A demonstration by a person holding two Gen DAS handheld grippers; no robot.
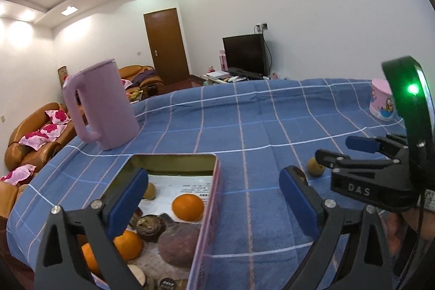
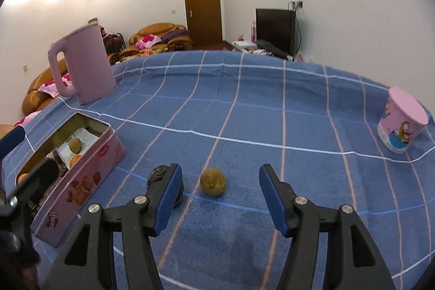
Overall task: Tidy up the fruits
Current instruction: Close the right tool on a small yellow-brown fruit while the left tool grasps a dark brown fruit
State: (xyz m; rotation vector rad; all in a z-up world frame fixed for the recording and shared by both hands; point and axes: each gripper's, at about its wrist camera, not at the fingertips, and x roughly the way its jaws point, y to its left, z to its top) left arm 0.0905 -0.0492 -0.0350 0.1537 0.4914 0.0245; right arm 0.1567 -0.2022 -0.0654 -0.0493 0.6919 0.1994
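Note:
A pink tin box (image 1: 209,195) (image 2: 81,189) stands open on the blue checked cloth at the left. It holds oranges (image 1: 188,207), a brownish-yellow fruit (image 2: 75,145) and dark round fruits (image 1: 150,227). My left gripper (image 1: 214,197) is open and empty over the tin's right wall. My right gripper (image 2: 220,193) is open and empty, just behind a small yellow-brown fruit (image 2: 213,181) on the cloth. A dark wrinkled fruit (image 2: 159,178) lies partly hidden behind its left finger. The right gripper also shows in the left wrist view (image 1: 339,151), near the yellow-brown fruit (image 1: 315,167).
A lilac jug (image 1: 102,106) (image 2: 81,65) stands at the far left of the table. A pink cartoon cup (image 2: 402,124) (image 1: 382,99) stands at the far right near the table edge. Sofas, a door and a TV lie beyond the table.

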